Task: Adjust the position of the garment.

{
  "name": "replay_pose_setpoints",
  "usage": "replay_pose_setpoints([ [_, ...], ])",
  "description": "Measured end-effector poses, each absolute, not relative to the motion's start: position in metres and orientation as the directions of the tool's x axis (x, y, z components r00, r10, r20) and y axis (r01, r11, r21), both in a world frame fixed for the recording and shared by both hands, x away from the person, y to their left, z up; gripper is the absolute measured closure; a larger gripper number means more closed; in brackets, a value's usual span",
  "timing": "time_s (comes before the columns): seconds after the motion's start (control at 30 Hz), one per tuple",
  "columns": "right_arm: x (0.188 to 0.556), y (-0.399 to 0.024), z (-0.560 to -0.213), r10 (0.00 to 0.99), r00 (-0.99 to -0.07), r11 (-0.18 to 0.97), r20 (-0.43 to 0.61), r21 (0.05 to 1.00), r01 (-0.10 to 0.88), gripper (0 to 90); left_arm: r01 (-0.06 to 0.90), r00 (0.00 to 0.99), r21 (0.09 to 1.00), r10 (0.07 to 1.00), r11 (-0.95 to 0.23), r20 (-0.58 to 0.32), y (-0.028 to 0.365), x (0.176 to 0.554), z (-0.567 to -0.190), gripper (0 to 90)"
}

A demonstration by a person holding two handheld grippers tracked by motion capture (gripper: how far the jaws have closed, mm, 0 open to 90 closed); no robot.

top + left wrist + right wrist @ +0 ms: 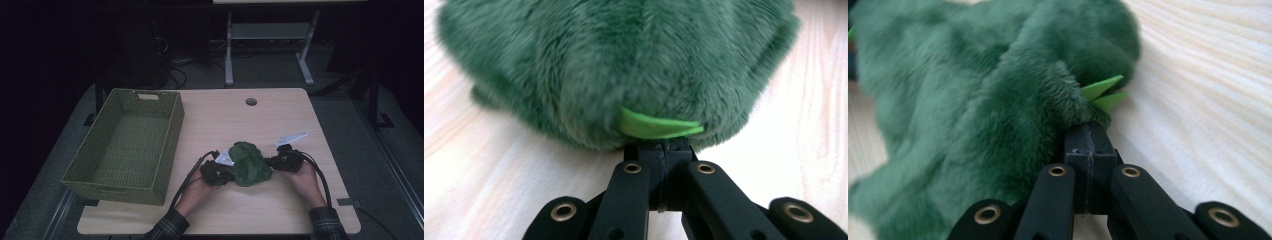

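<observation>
Leftmost on the table (pixel 280 210) sits a green woven basket (pixel 170 150), set at a slant with its near left corner jutting past the table's left edge. Its floor is bare weave with nothing lying in it, and a handle slot is cut in the far wall. Between the basket's right wall and the left gripper (pixel 220 175) runs a narrow strip of bare wood; the gripper's cable loops down through it toward the near edge.

Next comes the left gripper itself, low on the table in the person's hand, jaws pressed together at the left edge of the green plush (pixel 250 164). In the left gripper view the jaw tips meet right under the fur, just below a bright green felt flap (pixel 659 127); whether fabric is pinched between them I cannot tell.

The plush lies crumpled on the wood at mid-table, nearer the person's edge than the far one, well apart from the basket.

At its right edge sits the right gripper (pixel 275 162), jaws likewise together against the fur, beside two light green felt points (pixel 1103 92); a grip on cloth cannot be made out.

Beyond both grippers the far half of the table is open wood, with a round cable hole (pixel 251 102) near the far edge. To the right of the right hand a strip of free tabletop runs to the right edge.
</observation>
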State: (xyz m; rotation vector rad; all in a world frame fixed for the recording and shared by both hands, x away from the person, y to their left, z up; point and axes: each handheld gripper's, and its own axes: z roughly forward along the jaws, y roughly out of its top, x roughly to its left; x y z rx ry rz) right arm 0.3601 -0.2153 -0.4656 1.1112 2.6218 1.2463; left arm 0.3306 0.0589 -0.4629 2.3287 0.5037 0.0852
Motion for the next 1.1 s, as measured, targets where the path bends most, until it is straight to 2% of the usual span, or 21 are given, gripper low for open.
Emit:
replay_pose_setpoints([
  [0.27,0.343,-0.207,-0.463,0.595,-0.769,0.464,0.232,0.683,0.565,90.0,0.349,0.909,0.685,0.408,-0.639,-0.082,0.075,0.341,-0.463,89.6],
  [0.4,0.339,-0.209,-0.462,0.621,-0.757,0.452,0.205,0.695,0.559,89.8,0.341,0.910,0.684,0.408,-0.644,-0.070,0.077,0.341,-0.461,89.0],
  [0.57,0.331,-0.223,-0.456,0.680,-0.714,0.403,0.164,0.730,0.552,81.6,0.344,0.909,0.686,0.410,-0.641,-0.073,0.086,0.341,-0.455,84.6],
  [0.7,0.322,-0.238,-0.456,0.731,-0.665,0.366,0.155,0.733,0.573,65.7,0.352,0.908,0.685,0.411,-0.638,-0.084,0.096,0.341,-0.450,78.6],
  [0.83,0.308,-0.252,-0.462,0.777,-0.620,0.358,0.110,0.733,0.579,49.1,0.359,0.906,0.679,0.413,-0.640,-0.090,0.102,0.341,-0.446,65.6],
  [1.1,0.288,-0.270,-0.474,0.833,-0.544,0.324,0.101,0.708,0.628,18.6,0.369,0.905,0.681,0.411,-0.633,-0.108,0.104,0.341,-0.439,44.7],
])
